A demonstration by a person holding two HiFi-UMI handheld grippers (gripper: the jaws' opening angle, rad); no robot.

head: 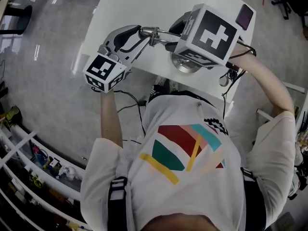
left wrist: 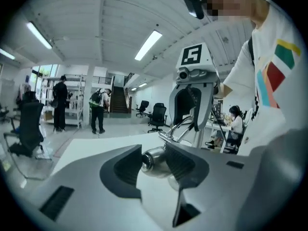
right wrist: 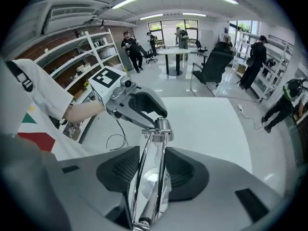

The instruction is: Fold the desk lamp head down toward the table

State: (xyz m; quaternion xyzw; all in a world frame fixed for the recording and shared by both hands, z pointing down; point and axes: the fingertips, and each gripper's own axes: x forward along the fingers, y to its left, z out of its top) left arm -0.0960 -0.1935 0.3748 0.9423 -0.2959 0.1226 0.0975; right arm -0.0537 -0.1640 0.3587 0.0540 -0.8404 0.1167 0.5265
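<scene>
Chrome desk lamp (head: 185, 64) with round base, upper middle of the head view, on a white rectangular table (head: 144, 4). Rounded chrome lamp head (left wrist: 156, 161) clamped between the pads of the grey left gripper (left wrist: 153, 154), reaching in from the left. Thin chrome twin-rod arm (right wrist: 153, 177) pinched by the grey right gripper (right wrist: 154, 150), pointing steeply down over the base. Small purple block (head: 244, 16) at the table's upper right corner. Low white shelf (head: 19, 148) at lower left, holding small coloured items too tiny to tell.
</scene>
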